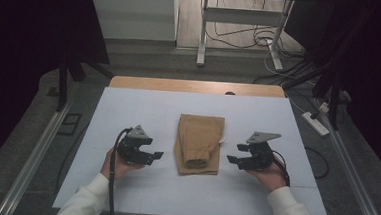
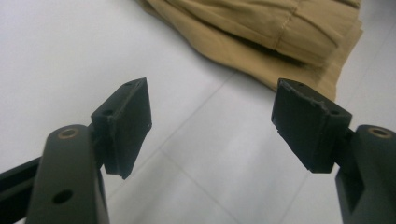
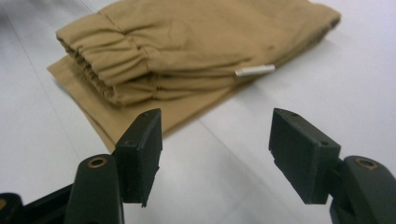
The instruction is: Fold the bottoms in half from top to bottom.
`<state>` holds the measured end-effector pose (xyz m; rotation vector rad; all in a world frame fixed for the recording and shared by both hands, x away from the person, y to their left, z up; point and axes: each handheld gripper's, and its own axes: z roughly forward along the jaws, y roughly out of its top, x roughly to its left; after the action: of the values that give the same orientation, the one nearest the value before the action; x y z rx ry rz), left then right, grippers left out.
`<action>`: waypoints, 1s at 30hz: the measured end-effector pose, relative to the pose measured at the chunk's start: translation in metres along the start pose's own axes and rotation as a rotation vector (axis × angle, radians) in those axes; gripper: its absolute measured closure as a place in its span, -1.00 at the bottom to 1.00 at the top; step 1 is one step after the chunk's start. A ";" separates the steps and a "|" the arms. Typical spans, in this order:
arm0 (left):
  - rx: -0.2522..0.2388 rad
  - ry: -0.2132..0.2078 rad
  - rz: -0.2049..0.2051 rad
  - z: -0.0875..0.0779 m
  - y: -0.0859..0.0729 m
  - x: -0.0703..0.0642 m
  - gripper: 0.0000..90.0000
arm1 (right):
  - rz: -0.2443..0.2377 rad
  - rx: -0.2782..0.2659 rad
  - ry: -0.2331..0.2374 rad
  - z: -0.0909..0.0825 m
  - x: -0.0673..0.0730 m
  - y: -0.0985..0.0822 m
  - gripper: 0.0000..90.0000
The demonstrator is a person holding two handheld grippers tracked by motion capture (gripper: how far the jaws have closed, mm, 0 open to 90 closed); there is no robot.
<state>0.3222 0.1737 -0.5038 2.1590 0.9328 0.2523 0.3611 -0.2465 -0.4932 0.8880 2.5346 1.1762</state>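
Observation:
A folded tan garment (image 1: 199, 144) with an elastic cuff lies in the middle of the white table (image 1: 128, 108). My left gripper (image 1: 156, 155) hovers just left of it, open, jaws pointing at the cloth. In the left gripper view the garment (image 2: 261, 32) lies beyond the empty jaws, near its front corner. My right gripper (image 1: 231, 160) stands just right of the garment, open and empty. The right gripper view shows the gathered cuff (image 3: 107, 65) and a small white tag (image 3: 254, 70) ahead of the jaws.
A wooden table edge (image 1: 197, 86) runs behind the white surface. Metal rails (image 1: 35, 148) flank both sides, a power strip (image 1: 316, 123) lies on the floor at right, and a desk frame (image 1: 244, 20) with cables stands at the back.

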 end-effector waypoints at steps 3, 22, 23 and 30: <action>-0.005 0.005 -0.012 -0.007 -0.008 -0.002 -0.38 | 0.010 0.002 -0.001 -0.007 0.001 -0.009 -0.23; 0.005 0.024 -0.060 -0.031 -0.048 -0.007 -0.40 | 0.026 0.006 -0.028 -0.038 0.006 -0.049 -0.23; 0.004 0.026 -0.061 -0.031 -0.048 -0.006 -0.40 | 0.022 0.004 -0.029 -0.039 0.005 -0.050 -0.23; 0.001 0.025 -0.066 -0.030 -0.047 -0.005 -0.41 | 0.017 0.006 -0.027 -0.040 0.005 -0.051 -0.24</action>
<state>0.2796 0.2079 -0.5163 2.1258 1.0165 0.2473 0.3182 -0.2938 -0.5048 0.9227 2.5154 1.1545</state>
